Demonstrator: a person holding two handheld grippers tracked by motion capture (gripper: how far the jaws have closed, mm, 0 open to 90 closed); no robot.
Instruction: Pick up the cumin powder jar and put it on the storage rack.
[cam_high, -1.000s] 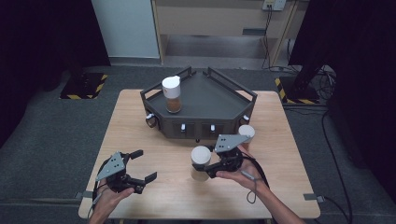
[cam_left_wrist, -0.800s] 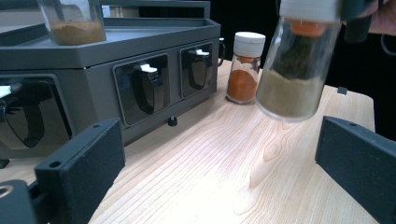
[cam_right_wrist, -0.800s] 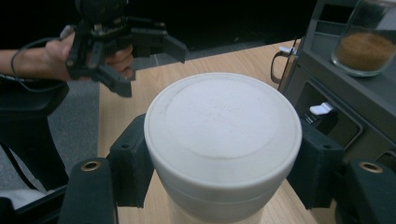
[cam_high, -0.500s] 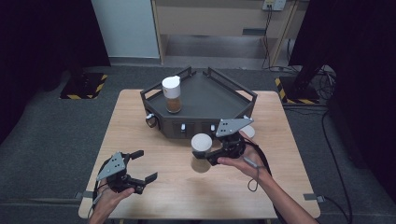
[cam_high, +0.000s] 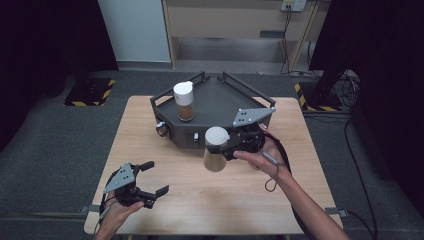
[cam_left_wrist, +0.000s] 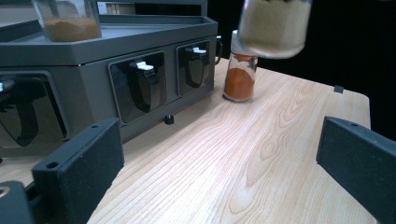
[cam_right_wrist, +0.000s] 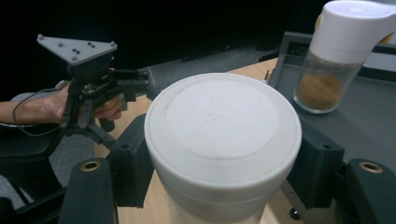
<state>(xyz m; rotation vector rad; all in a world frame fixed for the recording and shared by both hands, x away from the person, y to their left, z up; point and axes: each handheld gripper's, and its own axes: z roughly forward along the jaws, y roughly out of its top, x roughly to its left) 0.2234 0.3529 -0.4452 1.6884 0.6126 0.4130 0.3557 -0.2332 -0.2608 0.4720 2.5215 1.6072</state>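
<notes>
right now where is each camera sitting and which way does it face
High view: above the person's side, facing forward and down on the table; both forearms, left gripper, right gripper.
Left gripper view: low over the tabletop, facing the grey rack; its own open fingers.
Right gripper view: looks down on the white-lidded jar clamped in its fingers.
Shared: that jar and the jar on the rack appear in all three.
</notes>
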